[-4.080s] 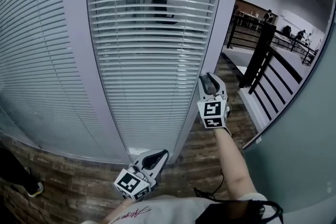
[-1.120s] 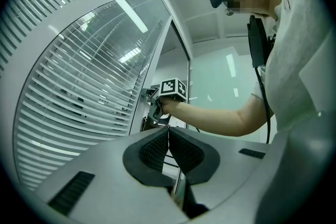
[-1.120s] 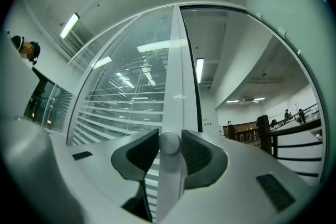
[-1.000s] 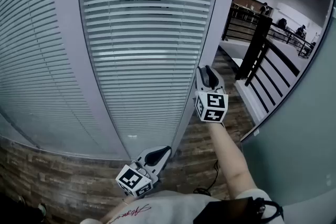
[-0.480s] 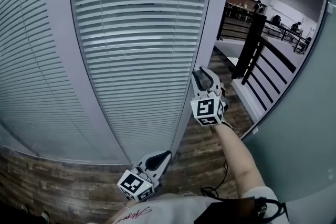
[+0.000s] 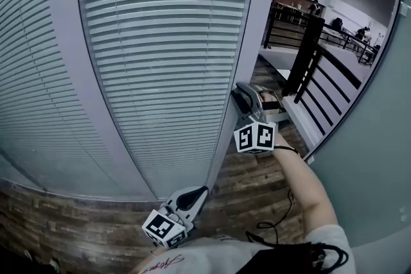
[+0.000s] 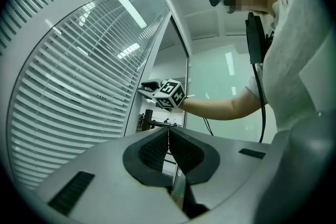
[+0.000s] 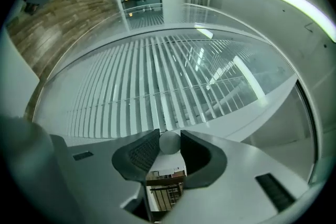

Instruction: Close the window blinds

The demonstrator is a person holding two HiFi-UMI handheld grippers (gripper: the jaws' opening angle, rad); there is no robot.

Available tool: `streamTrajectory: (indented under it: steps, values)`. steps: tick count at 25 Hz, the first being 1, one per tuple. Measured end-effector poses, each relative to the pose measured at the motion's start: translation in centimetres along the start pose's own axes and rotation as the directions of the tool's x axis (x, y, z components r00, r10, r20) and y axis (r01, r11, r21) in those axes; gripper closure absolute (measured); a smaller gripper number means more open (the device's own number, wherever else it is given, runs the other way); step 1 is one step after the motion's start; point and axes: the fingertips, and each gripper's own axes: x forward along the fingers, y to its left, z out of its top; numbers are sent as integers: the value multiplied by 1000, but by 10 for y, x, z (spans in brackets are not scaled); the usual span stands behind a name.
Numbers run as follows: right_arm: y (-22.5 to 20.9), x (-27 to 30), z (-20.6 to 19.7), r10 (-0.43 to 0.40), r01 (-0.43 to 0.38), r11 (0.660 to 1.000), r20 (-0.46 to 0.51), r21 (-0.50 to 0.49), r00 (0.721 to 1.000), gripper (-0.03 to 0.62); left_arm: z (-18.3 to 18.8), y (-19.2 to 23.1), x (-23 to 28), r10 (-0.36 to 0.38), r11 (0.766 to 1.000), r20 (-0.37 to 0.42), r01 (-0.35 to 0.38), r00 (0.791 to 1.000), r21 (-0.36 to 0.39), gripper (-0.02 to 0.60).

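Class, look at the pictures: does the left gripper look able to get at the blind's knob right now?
Probably not. The right gripper is clamped around the knob and covers it, while the left gripper sits well below it, shut.

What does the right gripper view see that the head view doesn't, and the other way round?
Only the right gripper view shows the small round knob pinched between the right tongs. Only the head view shows the marker cube on those tongs and the arm behind it. Both show the white window blinds and the wooden floor.
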Motion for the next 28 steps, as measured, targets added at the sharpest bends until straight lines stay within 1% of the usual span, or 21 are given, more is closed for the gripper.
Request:
streamTrajectory:
  steps: [2,4,7,10,12,17,19,20,22,23,24,25,26,27,28]
  values:
    - [1,0,0,18,-19,996,-4,-85,1000,462,0,0,0,10,1000,-2,-10,1000,3,565]
    - [6,0,-1,40,-43,979,-16,-197,999,462,-3,-1,0,15,1000,-3,-15,1000,6,565]
    - [8,1,0,79,-86,929,-36,-359,996,462,-1,-3,2,18,1000,-5,-18,1000,4,565]
    - [9,0,0,114,-129,863,-61,-488,992,462,1,-10,4,12,1000,-10,-12,1000,10,565]
    - [15,-3,2,130,-150,823,-77,-548,989,462,-3,-13,1,15,1000,-10,-15,1000,11,565]
    - [18,-2,6,151,-154,745,-60,-649,987,462,-6,-15,4,31,999,-15,-31,999,8,565]
    - [21,0,6,161,-167,714,-74,-680,984,462,-6,-16,6,37,999,-18,-36,999,10,565]
    - [23,1,4,157,-179,682,-97,-709,983,462,-6,-16,7,39,999,-19,-39,999,11,565]
    - [24,2,-3,134,-202,584,-152,-786,979,462,-7,-18,9,42,999,-21,-42,999,11,565]
    - [26,1,-6,129,-212,543,-169,-813,977,462,-9,-19,10,44,999,-21,-43,999,10,565]
    - [27,0,-7,133,-220,517,-176,-828,975,462,-11,-19,10,45,999,-22,-45,999,7,565]
    - [28,0,-7,140,-226,503,-179,-834,974,462,-12,-20,10,48,999,-22,-47,999,4,565]
    - [29,0,-7,145,-230,501,-181,-834,973,462,-13,-21,9,50,999,-22,-50,999,1,565]
    - [29,0,-7,147,-231,510,-181,-828,973,462,-12,-22,10,51,999,-22,-51,998,0,565]
    - [28,1,-5,145,-228,534,-177,-815,973,462,-11,-22,10,53,999,-22,-53,998,1,565]
